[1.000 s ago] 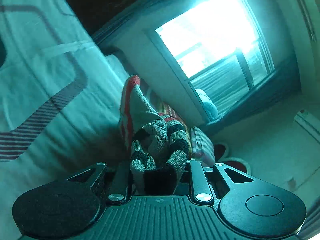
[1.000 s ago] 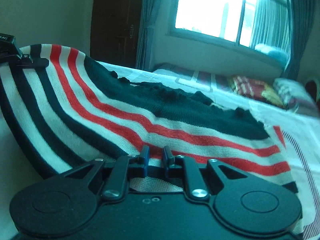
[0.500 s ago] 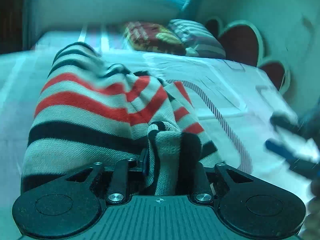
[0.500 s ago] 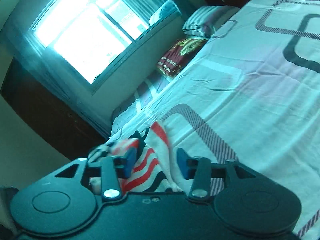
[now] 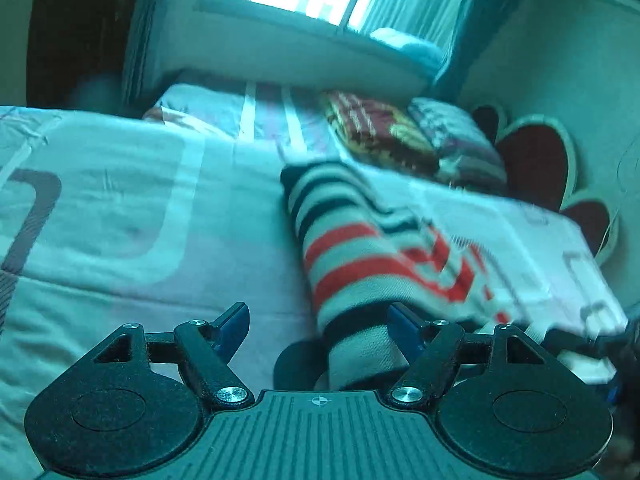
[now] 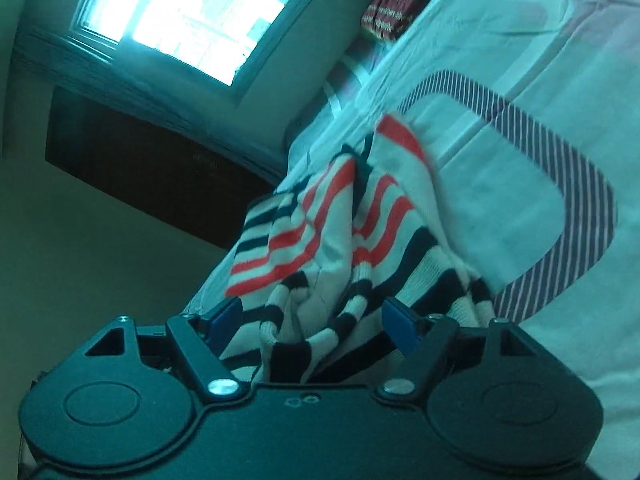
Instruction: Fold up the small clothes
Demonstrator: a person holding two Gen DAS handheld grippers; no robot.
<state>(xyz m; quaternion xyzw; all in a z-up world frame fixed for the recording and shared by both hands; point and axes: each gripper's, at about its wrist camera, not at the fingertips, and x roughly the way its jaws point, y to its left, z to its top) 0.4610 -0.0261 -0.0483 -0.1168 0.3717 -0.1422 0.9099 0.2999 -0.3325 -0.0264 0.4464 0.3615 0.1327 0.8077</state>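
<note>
Now left gripper (image 5: 318, 322) low over bed (image 5: 120, 216), jaws wide, striped sweater (image 5: 360, 256) released, was clamped earlier, right gripper (image 6: 310, 318) tilted, also open, cloth loose between fingers.

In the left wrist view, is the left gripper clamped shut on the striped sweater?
No: the left gripper is wide open, and the striped sweater lies loose between its fingers.

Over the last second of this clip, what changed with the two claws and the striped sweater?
Both claws let go. The left claw, clamped on a bunch of the striped sweater until half a second ago, now stands open with the knit lying loose between its fingers. The right claw, shut on the hem a second ago, opened earlier and is still open. The sweater went from stretched out to heaped on the bed sheet. The sheet and pillows are unchanged.
</note>
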